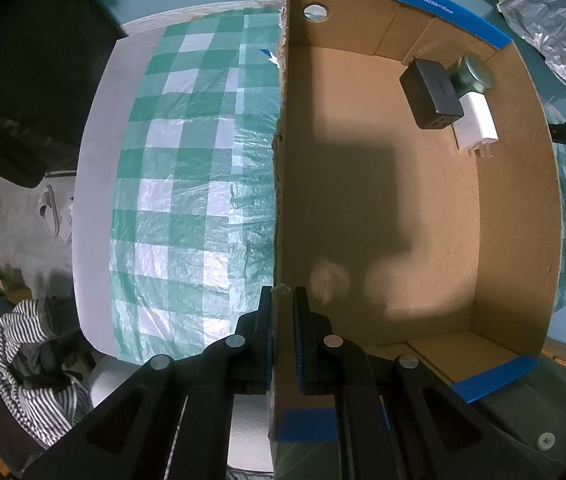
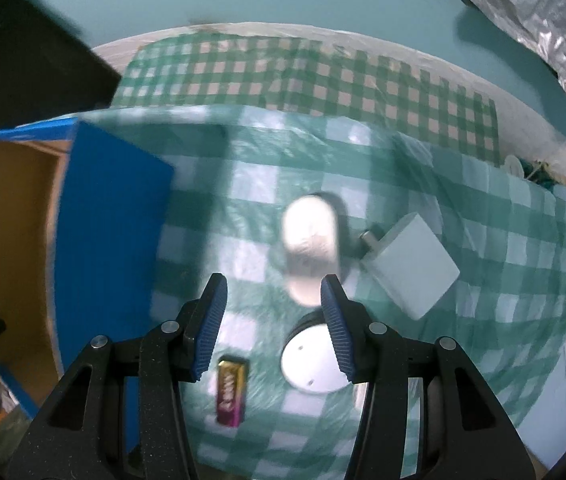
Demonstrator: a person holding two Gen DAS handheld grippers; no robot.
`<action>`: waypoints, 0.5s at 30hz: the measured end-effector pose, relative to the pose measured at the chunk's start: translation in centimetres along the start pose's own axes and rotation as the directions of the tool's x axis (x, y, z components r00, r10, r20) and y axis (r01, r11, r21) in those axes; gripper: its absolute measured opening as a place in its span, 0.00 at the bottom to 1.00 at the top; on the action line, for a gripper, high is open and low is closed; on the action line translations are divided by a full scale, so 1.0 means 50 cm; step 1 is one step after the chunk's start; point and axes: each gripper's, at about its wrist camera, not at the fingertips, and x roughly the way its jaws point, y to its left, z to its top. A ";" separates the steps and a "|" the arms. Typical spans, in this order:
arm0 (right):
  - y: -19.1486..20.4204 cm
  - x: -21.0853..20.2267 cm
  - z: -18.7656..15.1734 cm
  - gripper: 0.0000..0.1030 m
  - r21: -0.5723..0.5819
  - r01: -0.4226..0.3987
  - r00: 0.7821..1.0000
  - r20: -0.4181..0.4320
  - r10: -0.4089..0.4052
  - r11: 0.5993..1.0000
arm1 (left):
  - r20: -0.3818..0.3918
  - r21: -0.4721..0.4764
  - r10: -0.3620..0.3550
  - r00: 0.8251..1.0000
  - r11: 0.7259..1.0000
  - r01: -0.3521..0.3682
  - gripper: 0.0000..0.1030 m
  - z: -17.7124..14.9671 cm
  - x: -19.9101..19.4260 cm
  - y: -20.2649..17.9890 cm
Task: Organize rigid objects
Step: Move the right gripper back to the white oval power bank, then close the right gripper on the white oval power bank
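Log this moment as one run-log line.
left gripper: shut on box wall | right gripper: open above silver cylinder

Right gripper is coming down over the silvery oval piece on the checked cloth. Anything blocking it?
Nothing visible blocks it. The right gripper is open above the cloth, and the blurred silvery oval piece lies just ahead of its fingertips. The white adapter and the round white disc sit close beside it.

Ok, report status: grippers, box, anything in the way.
Left gripper shut on box wall. Right gripper open above silver can. White charger beside it.
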 end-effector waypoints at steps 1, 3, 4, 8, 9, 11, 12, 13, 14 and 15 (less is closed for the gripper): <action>-0.002 0.007 0.002 0.48 0.000 -0.002 1.000 -0.002 0.002 1.000 | 0.000 0.001 0.001 1.000 1.000 -0.001 0.08 -0.001 0.000 0.000; -0.009 0.024 0.009 0.48 -0.009 0.013 1.000 -0.006 -0.013 1.000 | 0.000 0.001 0.001 1.000 1.000 -0.001 0.08 -0.001 0.001 0.000; -0.010 0.032 0.013 0.48 -0.017 0.021 1.000 -0.008 -0.021 1.000 | 0.001 0.000 0.000 1.000 1.000 0.000 0.08 -0.002 0.001 0.000; -0.014 0.057 0.022 0.48 -0.033 0.048 0.998 -0.028 -0.049 0.998 | 0.003 -0.005 -0.001 1.000 1.000 0.001 0.08 -0.006 0.000 0.001; -0.015 0.061 0.024 0.48 -0.034 0.046 0.999 -0.028 -0.047 0.998 | 0.002 -0.006 0.000 1.000 1.000 0.000 0.08 -0.006 0.000 0.002; -0.015 0.064 0.026 0.48 -0.036 0.053 0.998 -0.026 -0.054 0.998 | 0.003 -0.008 0.000 1.000 1.000 0.000 0.08 -0.007 0.001 0.001; -0.016 0.067 0.027 0.48 -0.034 0.052 0.998 -0.027 -0.053 0.998 | 0.004 -0.010 0.000 1.000 1.000 0.000 0.08 -0.007 0.000 0.002; -0.016 0.071 0.029 0.48 -0.033 0.051 0.998 -0.029 -0.052 0.998 | 0.005 -0.011 0.000 1.000 1.000 0.001 0.08 -0.007 0.000 0.002; -0.017 0.075 0.031 0.48 -0.033 0.053 0.998 -0.032 -0.054 0.998 | 0.006 -0.012 -0.001 1.000 1.000 0.001 0.08 -0.008 -0.001 0.003; -0.018 0.078 0.033 0.48 -0.034 0.056 0.998 -0.036 -0.057 0.998 | 0.006 -0.015 -0.001 1.000 1.000 0.001 0.08 -0.008 -0.001 0.004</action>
